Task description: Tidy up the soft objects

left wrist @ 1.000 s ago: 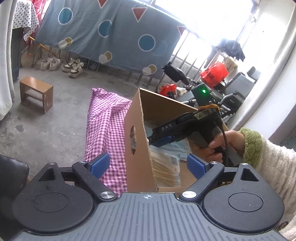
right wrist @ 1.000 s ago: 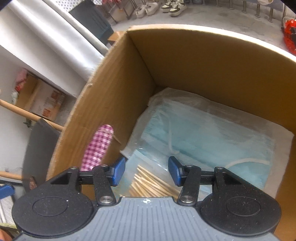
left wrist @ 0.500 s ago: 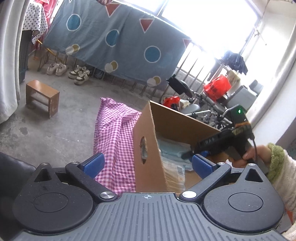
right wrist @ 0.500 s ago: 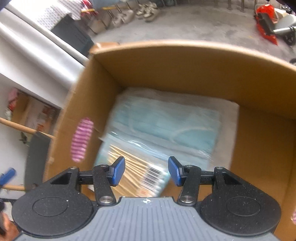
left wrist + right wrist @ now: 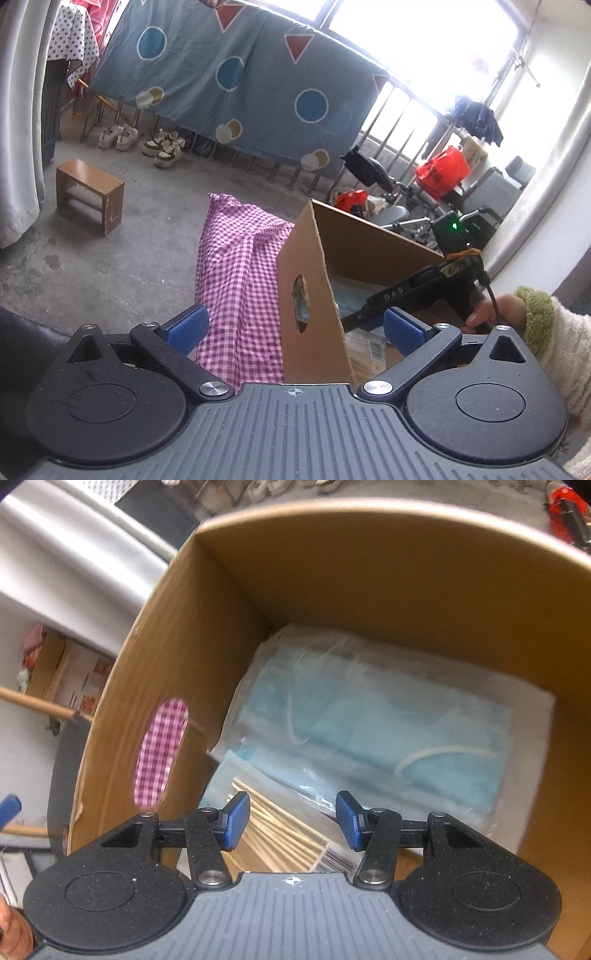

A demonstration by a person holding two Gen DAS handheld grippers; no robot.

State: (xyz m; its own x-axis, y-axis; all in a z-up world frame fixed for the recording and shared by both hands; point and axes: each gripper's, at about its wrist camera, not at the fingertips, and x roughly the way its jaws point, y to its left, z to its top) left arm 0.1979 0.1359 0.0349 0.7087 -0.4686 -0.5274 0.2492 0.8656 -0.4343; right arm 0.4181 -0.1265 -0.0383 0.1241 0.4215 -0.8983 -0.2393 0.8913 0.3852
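Note:
An open cardboard box point(image 5: 314, 295) stands on a pink checked cloth point(image 5: 236, 266). My left gripper point(image 5: 295, 326) is open wide just before the box's near corner, and its pads touch nothing. Inside the box lie a clear pack of blue face masks point(image 5: 388, 723) and a pack of wooden sticks point(image 5: 280, 834). My right gripper point(image 5: 291, 819) hangs over them inside the box, jaws half apart with nothing between the pads. In the left wrist view its black body point(image 5: 417, 291) reaches over the box's right wall, held by a hand in a cream and green sleeve point(image 5: 535, 317).
A small wooden stool point(image 5: 88, 192) and pairs of shoes point(image 5: 140, 140) stand on the concrete floor beyond the cloth. A blue sheet with circles point(image 5: 240, 81) hangs at the back. A red bag point(image 5: 441, 173) and metal frames crowd the far right. A handle hole point(image 5: 159, 753) pierces the box's left wall.
My left gripper's jaws have spread wider. The right gripper swung across the box's inside and came back over the mask pack, staying half open.

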